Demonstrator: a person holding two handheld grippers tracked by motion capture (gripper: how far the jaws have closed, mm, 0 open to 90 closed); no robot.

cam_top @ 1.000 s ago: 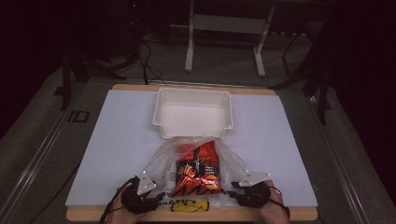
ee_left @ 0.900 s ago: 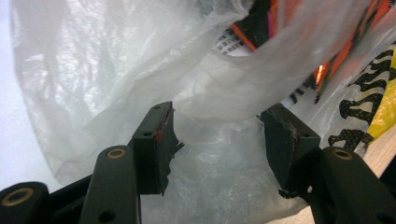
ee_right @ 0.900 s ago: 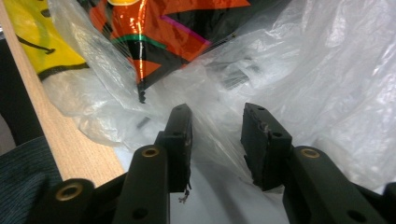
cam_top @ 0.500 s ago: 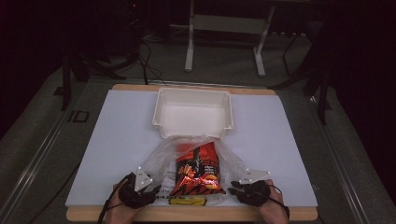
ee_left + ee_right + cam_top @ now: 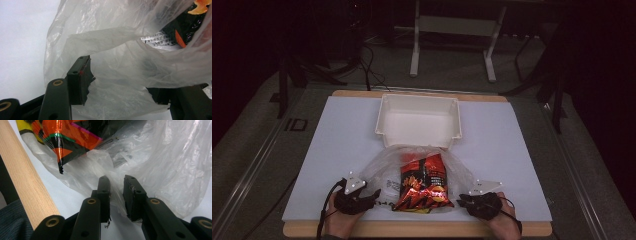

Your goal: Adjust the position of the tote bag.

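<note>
Two grippers sit at the near edge of the table, one on each side of a clear plastic bag [image 5: 387,170]. The left gripper [image 5: 373,194] has its jaws wide apart and has just been opening them; bag film lies slack between them, pressed by neither pad. The right gripper [image 5: 460,200] has just been closing its jaws, which stand narrowly apart with a fold of the bag between them; whether the pads already pinch it cannot be told. Inside the bag lies a red, orange and black snack packet [image 5: 422,182], flat on the table. Its long axis runs from the near edge toward the far side, tilted slightly, with its near end poking out of the bag mouth close to the table's wooden edge [image 5: 412,230]. Just beyond the bag stands a white tray [image 5: 384,117]. All of this rests on a white sheet [image 5: 337,145] covering the tabletop. The room behind is dark, with a pale metal stand [image 5: 414,45] and cables on grey floor.
</note>
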